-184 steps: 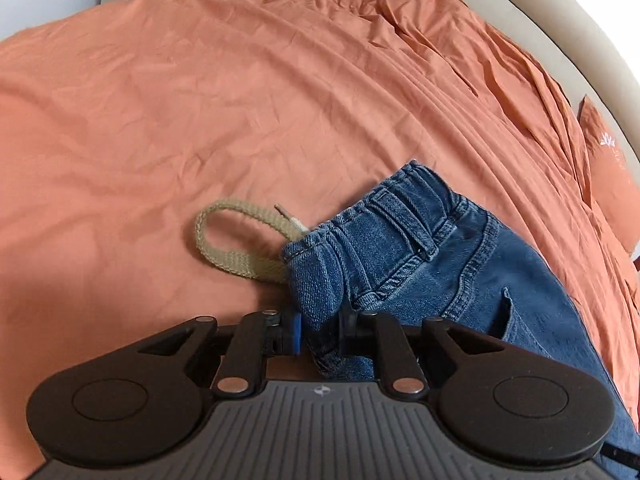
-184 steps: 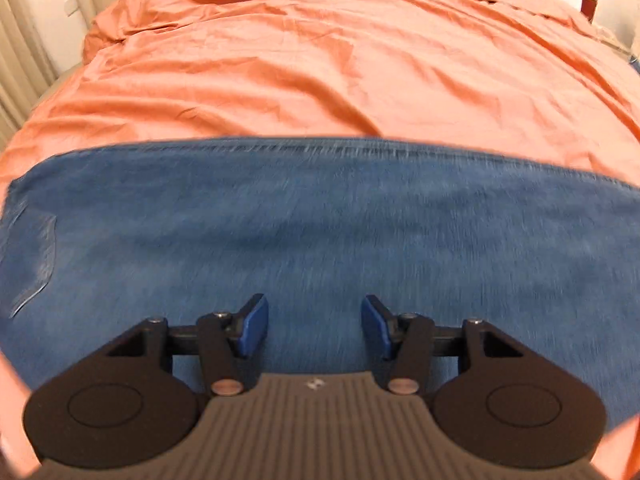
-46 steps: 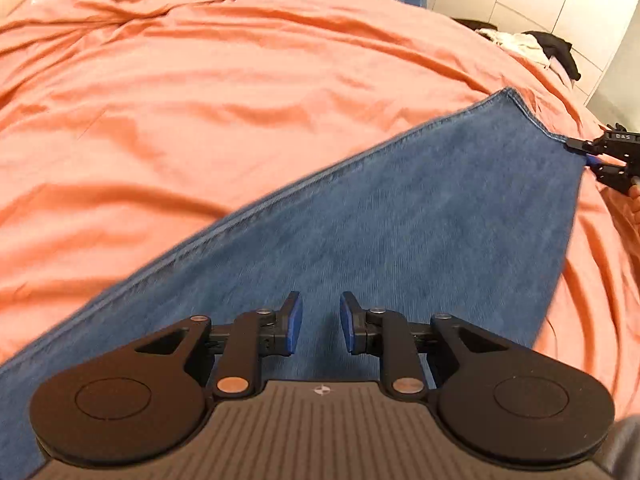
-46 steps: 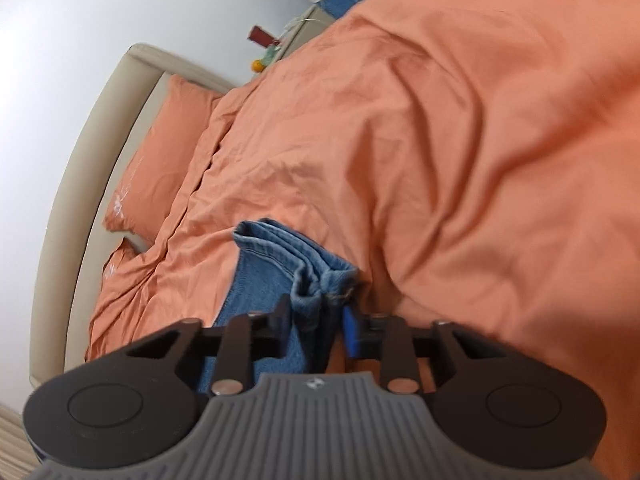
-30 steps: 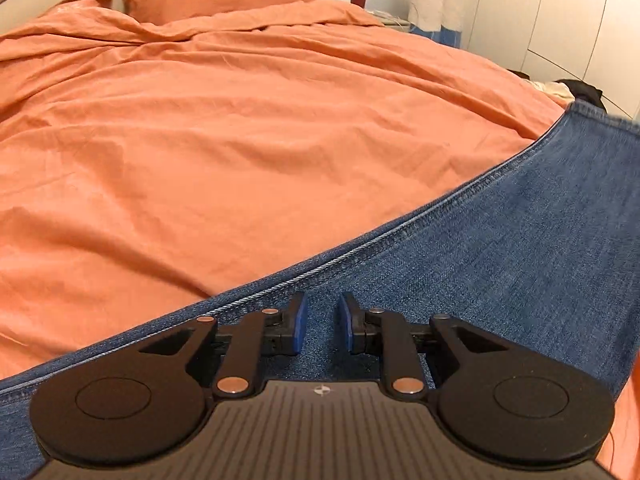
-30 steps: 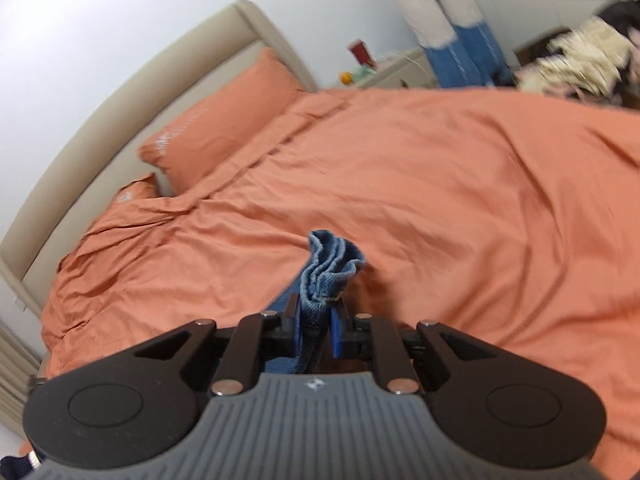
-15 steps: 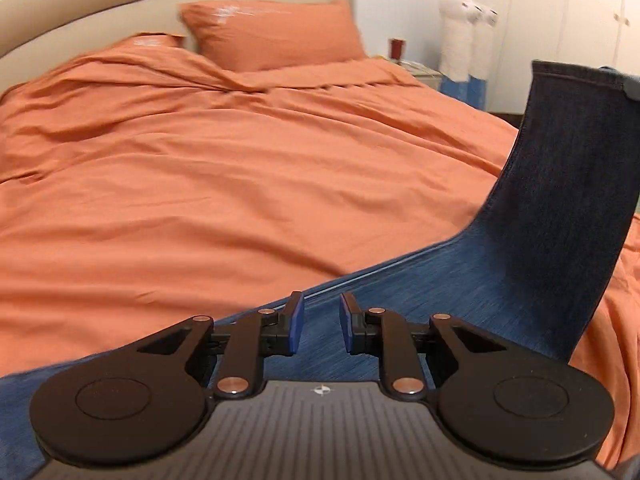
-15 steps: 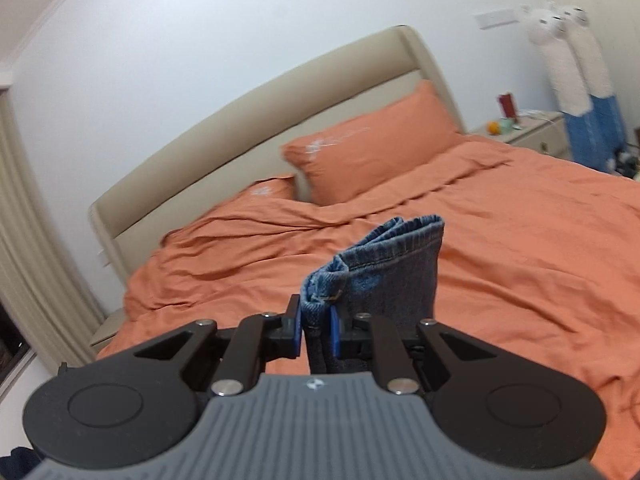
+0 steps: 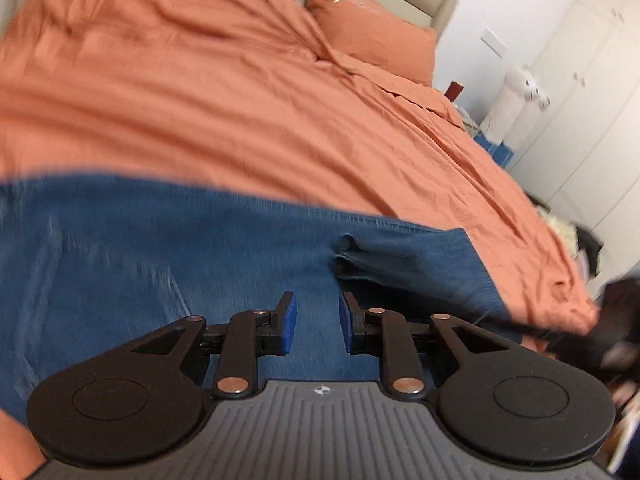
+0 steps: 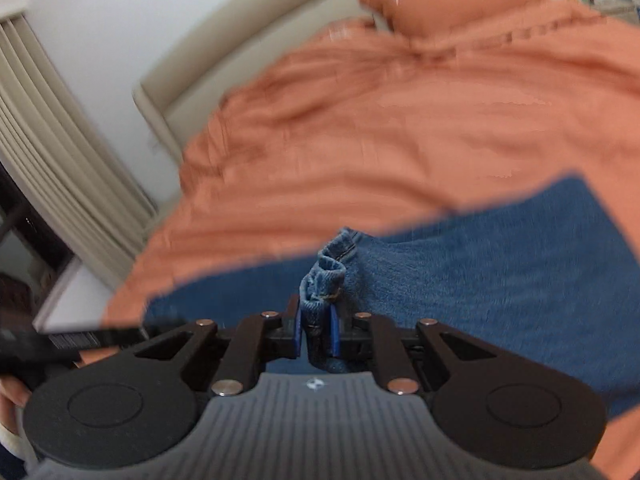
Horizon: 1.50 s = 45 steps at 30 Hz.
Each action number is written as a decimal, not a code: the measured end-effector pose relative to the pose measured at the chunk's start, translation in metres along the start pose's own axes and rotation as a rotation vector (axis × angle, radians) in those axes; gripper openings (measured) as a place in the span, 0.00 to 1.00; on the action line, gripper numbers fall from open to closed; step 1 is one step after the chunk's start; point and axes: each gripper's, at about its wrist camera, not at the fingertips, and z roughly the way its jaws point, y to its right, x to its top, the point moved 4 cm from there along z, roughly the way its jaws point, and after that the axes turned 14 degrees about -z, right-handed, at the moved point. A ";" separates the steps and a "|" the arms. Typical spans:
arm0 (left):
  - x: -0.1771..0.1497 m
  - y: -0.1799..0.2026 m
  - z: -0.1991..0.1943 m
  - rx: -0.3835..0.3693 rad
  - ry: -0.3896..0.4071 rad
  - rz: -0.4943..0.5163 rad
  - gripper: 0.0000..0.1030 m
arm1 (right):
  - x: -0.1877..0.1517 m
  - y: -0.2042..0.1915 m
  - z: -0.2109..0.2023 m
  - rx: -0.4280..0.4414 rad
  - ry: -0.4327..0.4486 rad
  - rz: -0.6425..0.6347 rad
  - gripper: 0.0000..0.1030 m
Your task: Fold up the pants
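Right wrist view is showing the right tongs pinching the bunched hem over the jeans lying on the bed, left tongs spread and empty above them, so I'd be lowering the hem squarely before letting go.

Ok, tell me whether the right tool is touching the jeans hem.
Touching: right wrist view shows the right tool pinching the bunched jeans hem between its pads.

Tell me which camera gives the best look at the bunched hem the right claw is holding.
The right wrist view: the bunched hem sits pinched in the right claw, close up. The left wrist view shows that hem smaller and blurred, on the jeans past the open left claw.
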 end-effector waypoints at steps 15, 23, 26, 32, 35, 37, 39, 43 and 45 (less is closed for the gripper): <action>0.002 -0.009 0.068 -0.201 -0.120 -0.238 0.53 | -0.019 -0.002 0.015 0.060 -0.091 0.005 0.37; 0.015 -0.010 0.126 -0.209 -0.109 -0.317 0.52 | -0.001 0.054 -0.010 -0.229 0.065 0.036 0.44; 0.015 -0.013 0.143 -0.188 -0.107 -0.317 0.45 | -0.002 0.074 -0.002 -0.319 0.027 0.036 0.43; 0.012 0.000 0.141 -0.166 -0.006 -0.185 0.07 | -0.005 0.093 -0.001 -0.382 -0.004 0.032 0.23; 0.011 0.036 0.112 -0.181 0.103 0.021 0.06 | -0.006 0.101 -0.015 -0.436 -0.012 -0.006 0.13; 0.011 0.054 0.096 -0.153 0.166 0.132 0.06 | -0.005 0.103 -0.027 -0.502 0.013 -0.040 0.13; 0.011 0.057 0.096 -0.088 0.184 0.193 0.06 | -0.003 0.110 -0.038 -0.584 0.035 -0.074 0.13; 0.001 0.039 0.122 0.006 0.129 0.203 0.06 | -0.006 0.123 -0.047 -0.674 0.015 -0.063 0.10; -0.005 0.037 0.135 0.040 0.106 0.209 0.06 | -0.014 0.133 -0.040 -0.648 -0.035 -0.014 0.10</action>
